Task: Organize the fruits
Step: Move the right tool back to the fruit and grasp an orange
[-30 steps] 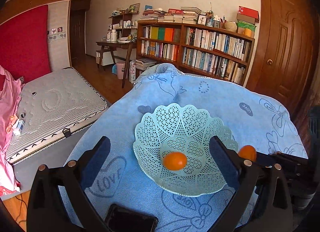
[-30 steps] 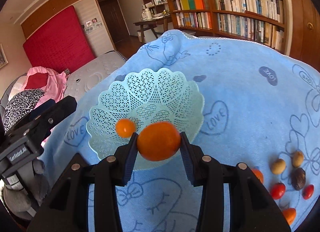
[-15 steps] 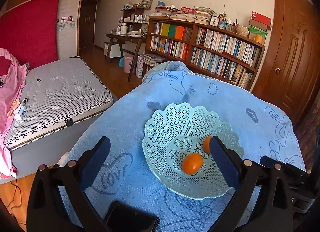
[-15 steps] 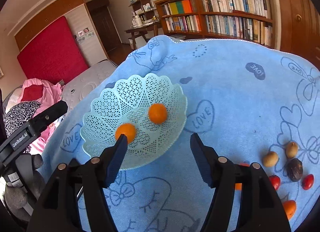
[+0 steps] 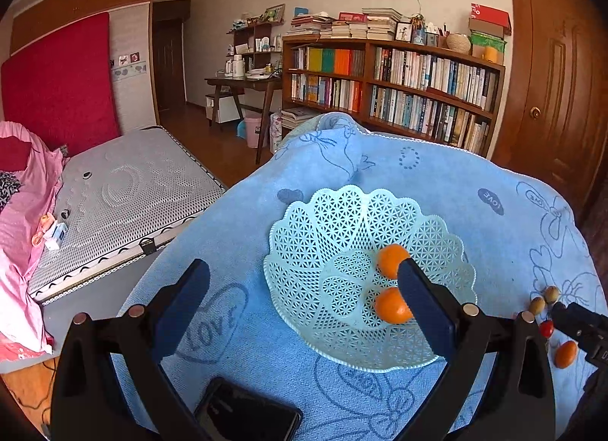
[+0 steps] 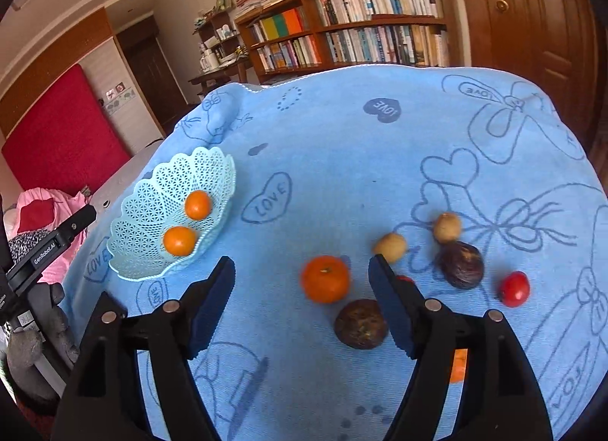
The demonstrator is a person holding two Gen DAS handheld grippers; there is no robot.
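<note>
A pale green lattice basket [image 5: 304, 247] [image 6: 136, 251] sits on the blue cloth and holds two oranges [image 5: 391, 259] [image 6: 197, 204]. My left gripper [image 5: 302, 296] hangs open just in front of the basket, empty. My right gripper [image 6: 302, 289] is open over the loose fruit to the right of the basket. A third orange [image 6: 325, 278] lies on the cloth between its fingers, untouched. Around it lie two dark round fruits [image 6: 361, 323], two small tan fruits [image 6: 390, 247] and a red tomato [image 6: 513, 288].
A black phone [image 5: 247, 416] lies on the cloth by the near edge under my left gripper. The blue cloth [image 6: 342, 144] covers the whole table. A mattress [image 5: 125, 194] stands left of it, a bookshelf [image 5: 395, 87] and a wooden door [image 5: 551, 80] behind.
My right gripper opened and dropped its orange into the basket, then swung right to the loose fruit. The left gripper drew back a little to the left.
</note>
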